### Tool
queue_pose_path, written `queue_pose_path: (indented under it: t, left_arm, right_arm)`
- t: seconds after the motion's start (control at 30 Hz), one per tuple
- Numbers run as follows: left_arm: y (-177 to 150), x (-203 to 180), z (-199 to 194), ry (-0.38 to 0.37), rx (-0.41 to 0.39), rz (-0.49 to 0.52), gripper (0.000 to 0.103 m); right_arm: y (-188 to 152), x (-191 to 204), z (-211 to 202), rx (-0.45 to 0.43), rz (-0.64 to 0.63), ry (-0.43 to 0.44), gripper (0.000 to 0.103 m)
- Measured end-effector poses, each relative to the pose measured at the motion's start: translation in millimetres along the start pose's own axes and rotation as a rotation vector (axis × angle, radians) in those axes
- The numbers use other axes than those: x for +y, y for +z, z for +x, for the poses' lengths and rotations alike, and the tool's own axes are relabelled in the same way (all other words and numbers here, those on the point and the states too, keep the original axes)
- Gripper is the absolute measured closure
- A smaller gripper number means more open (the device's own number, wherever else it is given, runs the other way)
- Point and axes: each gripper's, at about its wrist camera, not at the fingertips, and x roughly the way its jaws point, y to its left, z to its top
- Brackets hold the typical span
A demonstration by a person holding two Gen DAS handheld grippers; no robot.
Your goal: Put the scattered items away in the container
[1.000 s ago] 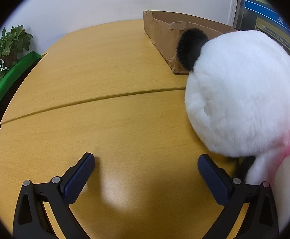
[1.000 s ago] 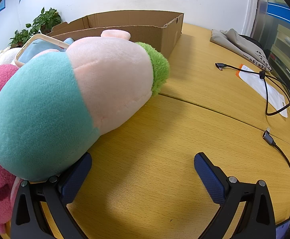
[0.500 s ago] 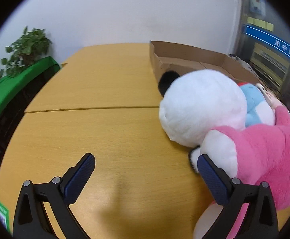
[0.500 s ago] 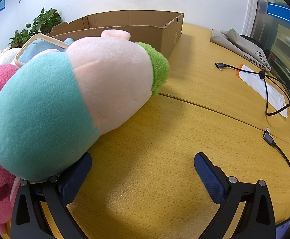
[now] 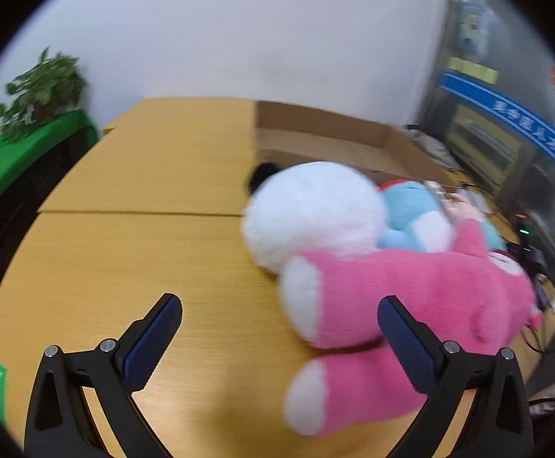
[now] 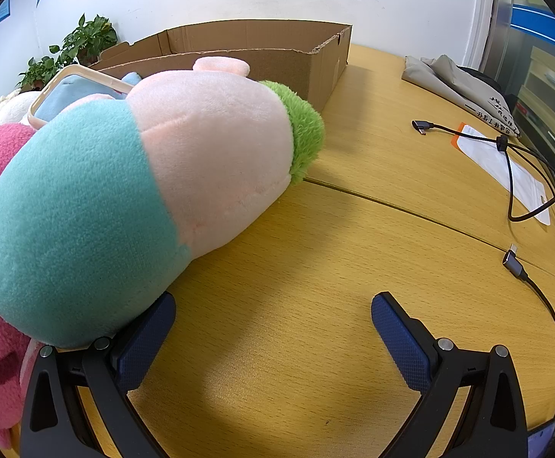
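- Left wrist view: a heap of soft toys lies on the wooden table [image 5: 132,252], all somewhat blurred. A pink plush [image 5: 422,297] with white paw tips sprawls nearest; behind it and touching it sits a round white plush head [image 5: 311,213] with a black ear, and a light blue plush [image 5: 411,210] is wedged just behind that.
- The cardboard box [image 5: 334,141] stands open at the far side of the heap, right behind the white head.
- The left gripper [image 5: 279,339] hovers low over the table with its blue-padded fingers spread wide; nothing is between them, though the right finger overlaps the pink plush's body.
- A blue band on the right wall carries white characters, too blurred to read. A green sticker with a QR code sits at the left edge.
- Right wrist view: a fat teal-and-pale-pink plush [image 6: 143,198] with a green fuzzy tuft lies on the table, its far end near the cardboard box [image 6: 262,49]. A beige-framed blue item [image 6: 67,95] rests behind it.
- The right gripper [image 6: 273,328] is held low, fingers wide apart and gripping nothing; the left finger tucks under the teal end.
- Cables [image 6: 521,175], a white packet [image 6: 506,168] and a grey cloth bag [image 6: 452,80] with unreadable dark print lie to the right.
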Motion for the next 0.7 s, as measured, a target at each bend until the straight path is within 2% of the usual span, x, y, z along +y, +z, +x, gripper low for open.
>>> queue_pose_path:
  t: [0.07,0.13,0.23,0.33,0.4,0.57,0.63,0.7]
  left_arm:
    - [-5,-25,8,-0.108,0.023,0.045,0.001]
    - [-10,-45,21,-0.185,0.056,0.077,0.001]
    - [-20,-68,41,-0.277,0.107,0.115,0.001]
    - [-24,-78,56,-0.335,0.152,0.093,0.001]
    - [-25,-83,62,-0.404,0.165,0.093,0.001]
    - [-28,-79,66,-0.421,0.158,0.061,0.001]
    - [-29,-77,58,-0.410,0.143,0.056,0.001]
    - [-31,-76,47,-0.369,0.126,0.064,0.001]
  right_arm:
    - [0,0,0,0.000,0.000,0.000,0.000]
    - [0,0,0,0.000,0.000,0.000,0.000]
    - [0,0,0,0.000,0.000,0.000,0.000]
    - [1,1,1,0.000,-0.003,0.001,0.000]
    - [4,1,3,0.000,-0.002,0.004,0.000]
    - [-11,2,-9,0.025,0.043,-0.027,0.000]
    - [-31,1,-28,0.047,0.083,-0.079,0.001]
    - [-59,-1,-66,0.014,0.134,-0.126,0.001]
